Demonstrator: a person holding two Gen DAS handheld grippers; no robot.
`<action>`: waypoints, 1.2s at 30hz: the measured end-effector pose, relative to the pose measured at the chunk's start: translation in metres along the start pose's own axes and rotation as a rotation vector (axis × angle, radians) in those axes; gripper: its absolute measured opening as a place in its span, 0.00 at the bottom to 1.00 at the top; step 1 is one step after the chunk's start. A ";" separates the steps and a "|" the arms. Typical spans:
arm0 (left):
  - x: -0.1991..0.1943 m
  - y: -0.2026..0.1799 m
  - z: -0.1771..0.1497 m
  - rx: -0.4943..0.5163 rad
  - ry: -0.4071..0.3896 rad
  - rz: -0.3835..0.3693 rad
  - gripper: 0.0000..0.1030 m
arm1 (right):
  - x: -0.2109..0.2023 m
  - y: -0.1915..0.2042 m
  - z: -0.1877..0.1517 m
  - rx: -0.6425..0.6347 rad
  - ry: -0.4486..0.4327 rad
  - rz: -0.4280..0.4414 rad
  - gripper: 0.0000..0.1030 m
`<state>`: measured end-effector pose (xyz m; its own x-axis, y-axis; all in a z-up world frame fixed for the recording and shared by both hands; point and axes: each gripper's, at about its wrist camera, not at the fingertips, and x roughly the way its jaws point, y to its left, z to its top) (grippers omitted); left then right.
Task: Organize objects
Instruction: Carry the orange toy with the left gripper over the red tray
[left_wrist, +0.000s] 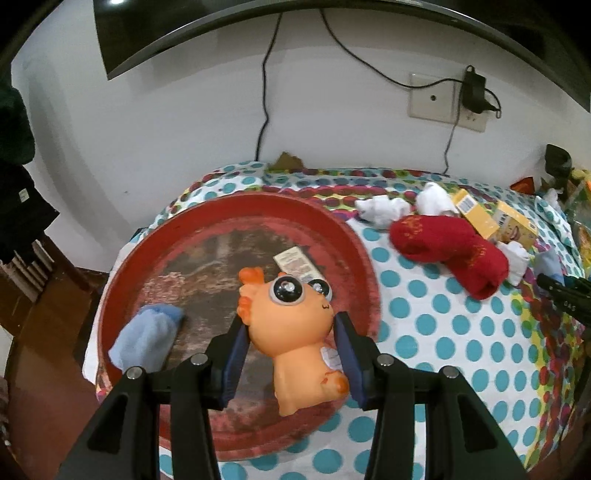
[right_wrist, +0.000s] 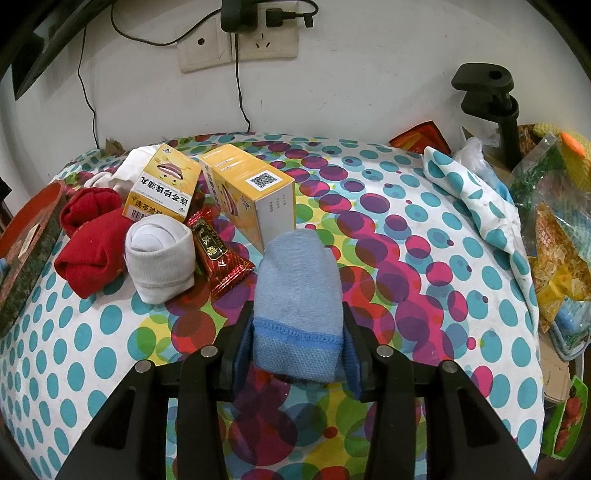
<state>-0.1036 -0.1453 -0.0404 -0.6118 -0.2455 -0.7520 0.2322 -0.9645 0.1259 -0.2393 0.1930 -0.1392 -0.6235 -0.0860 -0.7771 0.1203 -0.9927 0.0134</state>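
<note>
In the left wrist view my left gripper (left_wrist: 290, 319) is shut on an orange big-eyed toy animal (left_wrist: 295, 354), which hangs over the round red tray (left_wrist: 258, 201). In the tray lie a light blue rolled sock (left_wrist: 147, 334) and a small printed packet (left_wrist: 297, 264). In the right wrist view my right gripper (right_wrist: 297, 310) is shut on another light blue rolled sock (right_wrist: 297, 280), its pads pressing both sides, just above the dotted tablecloth (right_wrist: 406, 295). Left of it are a white rolled sock (right_wrist: 160, 254), a red sock (right_wrist: 92, 240), a red candy wrapper (right_wrist: 218, 254) and two yellow boxes (right_wrist: 255, 188).
A crumpled dotted cloth (right_wrist: 480, 199), plastic bags (right_wrist: 554, 229) and a black clamp stand (right_wrist: 495, 103) crowd the table's right side. The wall with sockets and cables (right_wrist: 236, 44) rises right behind the table. The tray's edge (right_wrist: 26, 236) shows at far left in the right wrist view.
</note>
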 end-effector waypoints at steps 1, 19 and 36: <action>0.000 0.003 0.000 -0.003 -0.002 0.007 0.46 | 0.000 -0.001 0.000 -0.001 0.000 -0.002 0.40; 0.033 0.056 -0.001 -0.042 0.028 0.084 0.46 | -0.001 0.007 0.001 -0.005 0.001 -0.012 0.40; 0.078 0.148 0.019 -0.196 0.073 0.112 0.46 | -0.001 0.013 0.002 -0.006 0.001 -0.019 0.41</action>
<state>-0.1316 -0.3095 -0.0679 -0.5194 -0.3357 -0.7858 0.4427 -0.8923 0.0885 -0.2383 0.1800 -0.1367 -0.6247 -0.0667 -0.7780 0.1127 -0.9936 -0.0052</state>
